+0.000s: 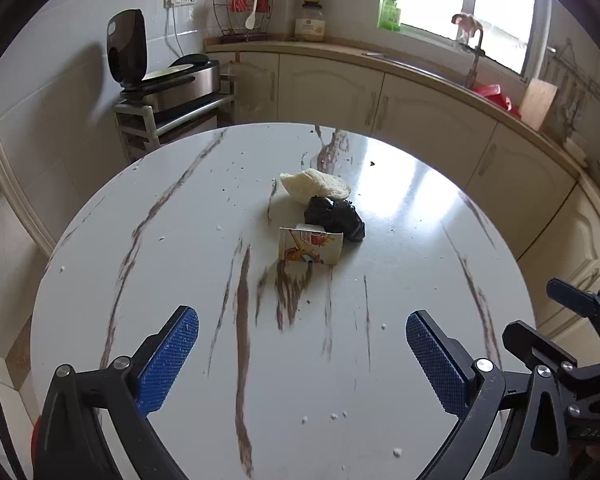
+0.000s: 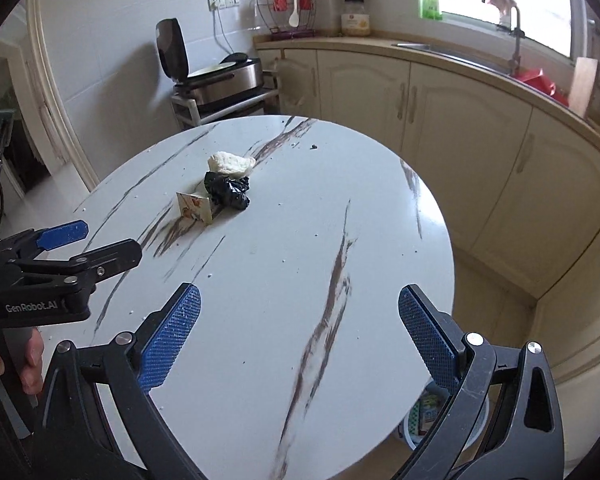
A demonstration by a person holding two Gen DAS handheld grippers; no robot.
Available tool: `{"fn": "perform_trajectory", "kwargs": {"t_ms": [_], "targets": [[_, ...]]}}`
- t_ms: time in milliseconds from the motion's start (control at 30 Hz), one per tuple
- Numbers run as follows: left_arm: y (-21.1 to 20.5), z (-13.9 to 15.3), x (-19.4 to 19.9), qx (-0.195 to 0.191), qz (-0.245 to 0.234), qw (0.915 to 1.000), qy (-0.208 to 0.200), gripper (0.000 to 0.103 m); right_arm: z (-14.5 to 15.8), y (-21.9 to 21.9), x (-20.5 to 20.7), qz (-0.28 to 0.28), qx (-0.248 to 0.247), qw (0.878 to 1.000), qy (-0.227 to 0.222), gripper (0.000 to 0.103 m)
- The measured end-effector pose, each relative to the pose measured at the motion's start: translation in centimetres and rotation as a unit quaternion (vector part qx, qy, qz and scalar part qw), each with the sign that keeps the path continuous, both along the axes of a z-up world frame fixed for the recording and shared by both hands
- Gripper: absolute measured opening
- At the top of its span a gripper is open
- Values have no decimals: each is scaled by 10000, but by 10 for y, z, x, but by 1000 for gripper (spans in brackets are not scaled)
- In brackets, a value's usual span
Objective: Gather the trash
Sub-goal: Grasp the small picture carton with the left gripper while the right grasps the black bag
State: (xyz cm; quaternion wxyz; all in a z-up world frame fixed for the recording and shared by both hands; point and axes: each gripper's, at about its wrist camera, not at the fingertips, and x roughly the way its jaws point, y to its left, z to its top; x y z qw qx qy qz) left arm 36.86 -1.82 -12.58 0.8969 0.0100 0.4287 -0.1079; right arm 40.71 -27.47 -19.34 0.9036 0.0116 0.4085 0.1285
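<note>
Three pieces of trash lie together mid-table on a round white marble table (image 1: 204, 264): a small printed carton (image 1: 310, 246), a crumpled black plastic bag (image 1: 334, 218) and a white crumpled wad (image 1: 316, 185). My left gripper (image 1: 302, 336) is open and empty, hovering short of the carton. My right gripper (image 2: 299, 320) is open and empty over the table's (image 2: 300, 208) near right part. The carton (image 2: 195, 208), black bag (image 2: 227, 193) and white wad (image 2: 230, 163) lie far to its upper left. The left gripper (image 2: 96, 242) shows at that view's left edge.
A small bin (image 2: 424, 420) with trash in it stands on the floor under the table's right edge. Cream cabinets (image 1: 380, 96) and a counter with a sink (image 2: 460, 54) run behind and right. A cooker on a rack (image 1: 172, 84) stands at back left. Crumbs dot the table.
</note>
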Motion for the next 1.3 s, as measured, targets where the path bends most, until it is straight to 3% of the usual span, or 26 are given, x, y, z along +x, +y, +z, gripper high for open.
{"fn": "perform_trajectory", "kwargs": {"t_ms": [300, 400, 533, 633, 900, 1133, 1300], "targets": [[-27, -34, 87, 259, -74, 9993, 274, 101, -19, 0, 39, 25, -47, 9997, 230, 100], [-31, -43, 105, 310, -88, 9989, 328, 90, -23, 0, 45, 51, -31, 9996, 267, 100], [-30, -49, 117, 56, -226, 9987, 450, 59, -22, -1, 49, 52, -57, 9996, 276, 100], [-25, -54, 123, -47, -347, 9985, 424, 45, -20, 0, 51, 34, -58, 9996, 280, 100], [27, -51, 104, -301, -304, 9987, 272, 45, -15, 22, 61, 129, -99, 9994, 293, 100], [95, -43, 65, -326, -19, 9994, 74, 45, -17, 79, 89, 508, -136, 9979, 376, 98], [125, -42, 50, -388, 161, 9991, 45, 45, -29, 118, 109, 727, -165, 9957, 555, 84]]}}
